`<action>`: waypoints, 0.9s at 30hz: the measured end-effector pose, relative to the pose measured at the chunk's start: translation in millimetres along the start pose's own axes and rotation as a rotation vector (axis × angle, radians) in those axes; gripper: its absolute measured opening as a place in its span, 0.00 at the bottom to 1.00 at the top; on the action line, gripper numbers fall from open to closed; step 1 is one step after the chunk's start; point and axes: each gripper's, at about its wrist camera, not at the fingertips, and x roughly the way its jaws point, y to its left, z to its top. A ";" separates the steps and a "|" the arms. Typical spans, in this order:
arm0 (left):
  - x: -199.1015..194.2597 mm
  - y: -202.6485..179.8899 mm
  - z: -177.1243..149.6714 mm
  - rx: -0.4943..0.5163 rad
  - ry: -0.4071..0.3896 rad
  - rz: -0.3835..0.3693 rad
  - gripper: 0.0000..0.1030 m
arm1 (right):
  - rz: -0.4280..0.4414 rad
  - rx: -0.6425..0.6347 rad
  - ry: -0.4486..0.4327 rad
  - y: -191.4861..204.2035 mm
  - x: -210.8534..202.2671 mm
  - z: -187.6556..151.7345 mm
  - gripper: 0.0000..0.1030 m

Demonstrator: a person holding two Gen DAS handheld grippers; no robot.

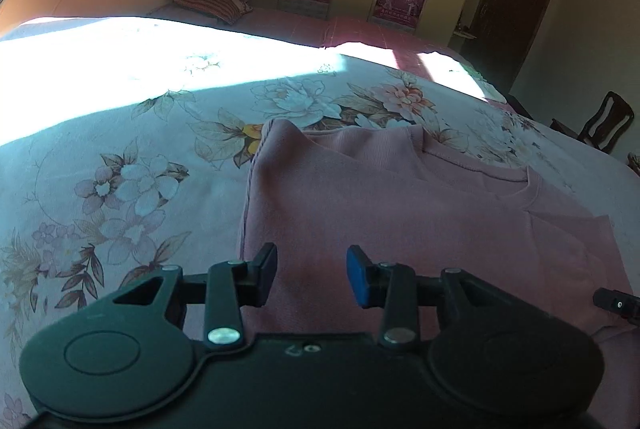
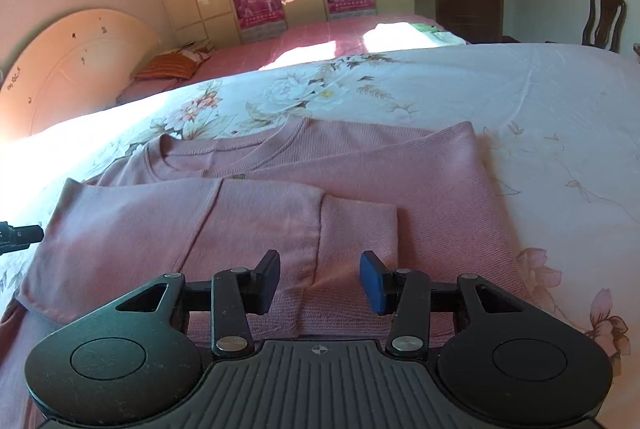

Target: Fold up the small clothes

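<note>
Here's the pink sweater (image 2: 360,185) lying flat on the floral bedsheet (image 1: 120,169), partly folded already: in the right wrist view a sleeve (image 2: 224,225) is laid across the body, its ribbed cuff (image 2: 358,233) ending just ahead of the right gripper (image 2: 320,279). And that's the relation to watch, because the sleeve runs crosswise to the fingers, left to right, with the neckline (image 2: 224,153) well beyond it at the far side of the garment. The right gripper sits directly over the near part of the cloth, jaws partly open with a clear gap between them and nothing pinched, just pink knit showing underneath. Over in the left wrist view, the left gripper (image 1: 312,277) hangs above the near left portion of the sweater, close to its folded left edge (image 1: 250,197), and it's part open too, pads apart, gripping nothing. Whether either set of fingertips brushes the fabric, I can't tell from here. A bit of the right gripper pokes in at the right edge of that view, so the two are working side by side. My read: the next fold lifts the near hem away toward the collar, and both are about equally placed for it.
</note>
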 end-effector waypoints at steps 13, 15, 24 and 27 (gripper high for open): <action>-35.6 -16.3 -30.6 0.024 0.030 0.004 0.38 | 0.051 -0.068 0.065 15.3 -31.9 -21.2 0.44; -44.7 -31.4 -41.2 0.036 0.048 -0.037 0.39 | 0.094 -0.088 0.079 27.2 -38.2 -30.5 0.44; -61.0 -66.1 -109.3 0.149 0.083 -0.010 0.41 | 0.132 -0.304 0.152 59.4 -43.2 -86.7 0.44; -76.9 -55.0 -123.6 0.136 0.075 0.041 0.42 | 0.122 -0.354 0.138 43.2 -55.8 -100.1 0.43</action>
